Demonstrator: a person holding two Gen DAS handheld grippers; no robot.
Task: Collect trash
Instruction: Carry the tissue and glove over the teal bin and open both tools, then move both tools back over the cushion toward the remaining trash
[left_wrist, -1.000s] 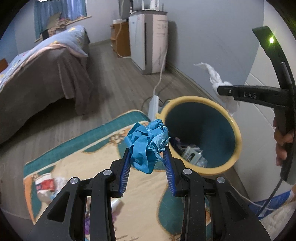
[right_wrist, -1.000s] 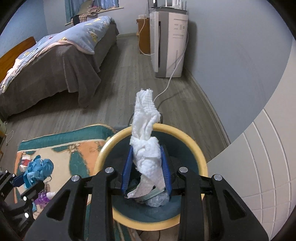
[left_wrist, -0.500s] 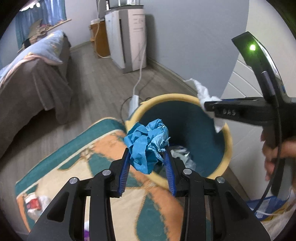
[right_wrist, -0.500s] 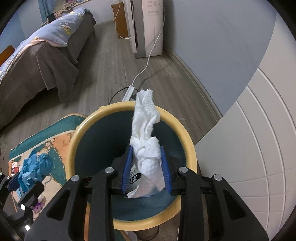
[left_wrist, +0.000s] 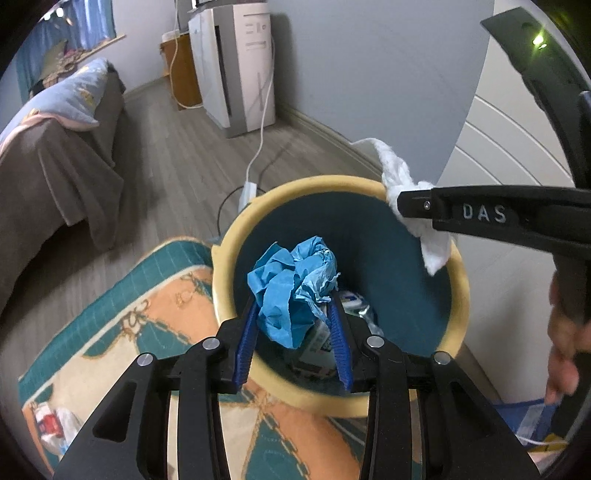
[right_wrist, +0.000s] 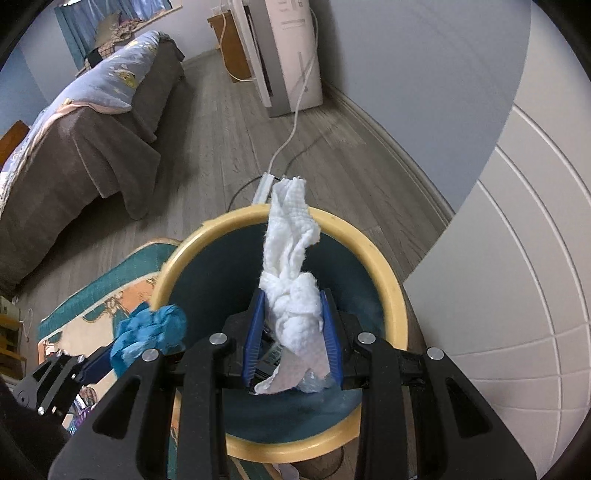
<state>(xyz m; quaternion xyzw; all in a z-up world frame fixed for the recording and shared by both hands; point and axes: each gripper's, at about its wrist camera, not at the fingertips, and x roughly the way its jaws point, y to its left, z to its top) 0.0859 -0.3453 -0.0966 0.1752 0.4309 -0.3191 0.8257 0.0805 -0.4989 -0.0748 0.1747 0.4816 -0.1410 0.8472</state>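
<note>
A round bin with a yellow rim (left_wrist: 236, 236) and a teal inside stands on the floor, with some trash (left_wrist: 354, 306) at its bottom. My left gripper (left_wrist: 293, 306) hangs over the bin's near side. Crumpled blue paper (left_wrist: 291, 284) sits between its blue pads; the jaws are opening slightly while the pads still touch it. My right gripper (right_wrist: 291, 314) is shut on a twisted white paper towel (right_wrist: 291, 236) above the bin's rim (right_wrist: 369, 251). In the left wrist view the right gripper (left_wrist: 402, 203) reaches in from the right with the towel (left_wrist: 399, 173).
A patterned teal and orange rug (left_wrist: 147, 314) lies left of the bin, with a red and white wrapper (left_wrist: 48, 424) on it. A power strip (left_wrist: 249, 190) and cables lie behind the bin. A white panelled door (right_wrist: 517, 258) stands right, a bed (right_wrist: 92, 122) far left.
My left gripper has carried the blue paper from above the rug to over the bin's opening. The right gripper has sunk a little over the bin, still holding the towel.
</note>
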